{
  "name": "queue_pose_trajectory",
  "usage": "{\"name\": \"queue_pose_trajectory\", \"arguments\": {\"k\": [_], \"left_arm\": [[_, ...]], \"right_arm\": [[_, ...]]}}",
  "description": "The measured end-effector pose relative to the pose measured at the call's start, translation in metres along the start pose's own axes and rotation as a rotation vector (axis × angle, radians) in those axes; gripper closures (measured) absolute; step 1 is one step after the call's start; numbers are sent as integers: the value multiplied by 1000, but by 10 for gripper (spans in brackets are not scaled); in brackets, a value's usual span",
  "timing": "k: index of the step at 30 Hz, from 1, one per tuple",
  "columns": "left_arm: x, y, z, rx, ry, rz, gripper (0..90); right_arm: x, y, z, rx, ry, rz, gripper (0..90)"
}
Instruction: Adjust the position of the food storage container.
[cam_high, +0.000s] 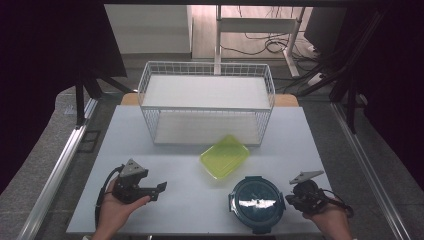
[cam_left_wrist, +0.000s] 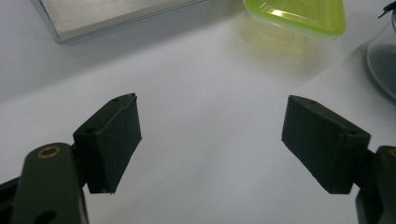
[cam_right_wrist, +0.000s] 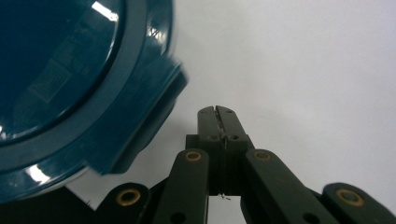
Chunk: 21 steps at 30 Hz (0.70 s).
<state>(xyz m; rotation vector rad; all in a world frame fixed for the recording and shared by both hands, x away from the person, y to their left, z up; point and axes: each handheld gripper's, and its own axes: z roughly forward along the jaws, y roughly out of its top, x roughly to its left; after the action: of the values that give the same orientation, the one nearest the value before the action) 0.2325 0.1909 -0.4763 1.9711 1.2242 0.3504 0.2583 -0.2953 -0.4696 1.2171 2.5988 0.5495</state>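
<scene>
The right gripper (cam_right_wrist: 218, 112), jaws pressed together on nothing, sits just beside the round blue container (cam_right_wrist: 70, 84); the left gripper (cam_left_wrist: 210, 140) stands wide open and empty.

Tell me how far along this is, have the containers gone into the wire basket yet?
Nothing looks done: the wire basket holds neither container. The round blue container and the green container sit on the table. The right gripper is shut beside the blue one, gripping nothing; the left gripper is open. Both remain to move.
</scene>
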Motion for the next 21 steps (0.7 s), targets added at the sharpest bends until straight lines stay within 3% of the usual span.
{"name": "queue_pose_trajectory", "arguments": {"k": [5,8,14,21], "left_arm": [[0,-1,1,4,0,1,194],[1,-2,0,4,2,-4,194],[0,-2,1,8,2,-1,194],[-2,-1,4,14,-3,4,194]], "right_arm": [[7,3,4,3,26,-15,888],[9,6,3,2,-5,-32,888],[12,9,4,6,-15,-41,889],[26,15,7,8,-3,-67,888]]}}
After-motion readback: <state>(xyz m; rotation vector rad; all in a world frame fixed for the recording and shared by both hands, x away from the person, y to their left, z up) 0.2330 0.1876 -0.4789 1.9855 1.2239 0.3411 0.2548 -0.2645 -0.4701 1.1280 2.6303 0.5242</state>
